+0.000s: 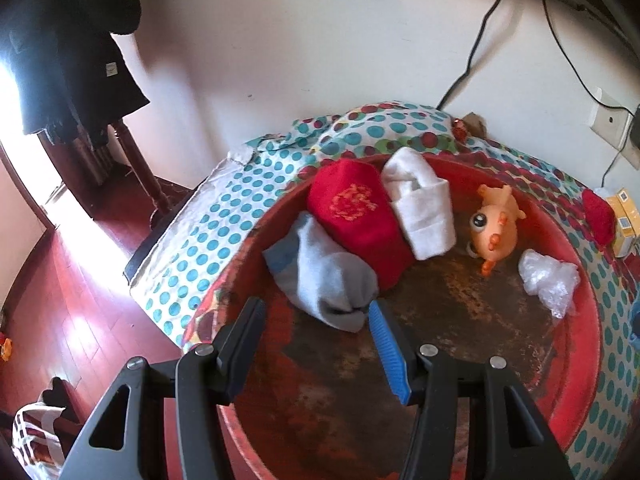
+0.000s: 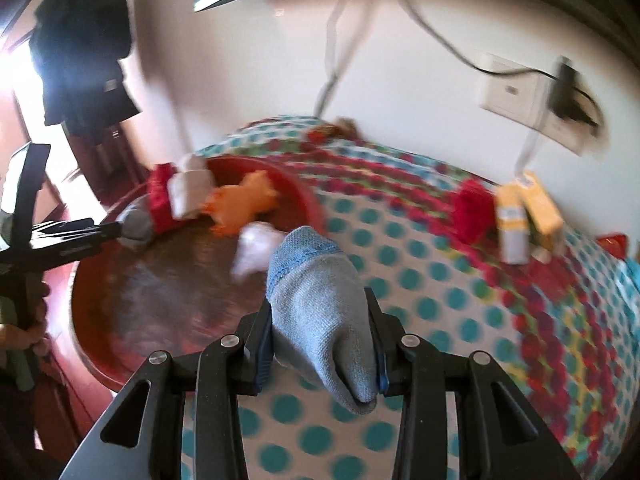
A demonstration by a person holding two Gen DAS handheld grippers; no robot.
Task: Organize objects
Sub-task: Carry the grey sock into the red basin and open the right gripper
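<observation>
A round red tray point(image 1: 576, 360) lies on a polka-dot cloth. In it are a grey sock point(image 1: 324, 280), a red sock point(image 1: 356, 216), a white sock point(image 1: 420, 204), an orange toy fish point(image 1: 496, 228) and a crumpled plastic wrap point(image 1: 548, 280). My left gripper point(image 1: 316, 312) is open, its fingers on either side of the grey sock's near end. My right gripper point(image 2: 320, 316) is shut on a second grey sock with a blue cuff point(image 2: 320, 304), held above the cloth beside the tray point(image 2: 308, 200). The left gripper also shows at the left of the right wrist view point(image 2: 116, 230).
Yellow boxes point(image 2: 528, 212) and another red sock point(image 2: 472, 212) lie on the polka-dot cloth point(image 2: 440, 300) at the right. A wall socket point(image 2: 516, 92) with cables is behind. A dark coat point(image 1: 68, 52) hangs at the left above the red wooden floor point(image 1: 60, 300).
</observation>
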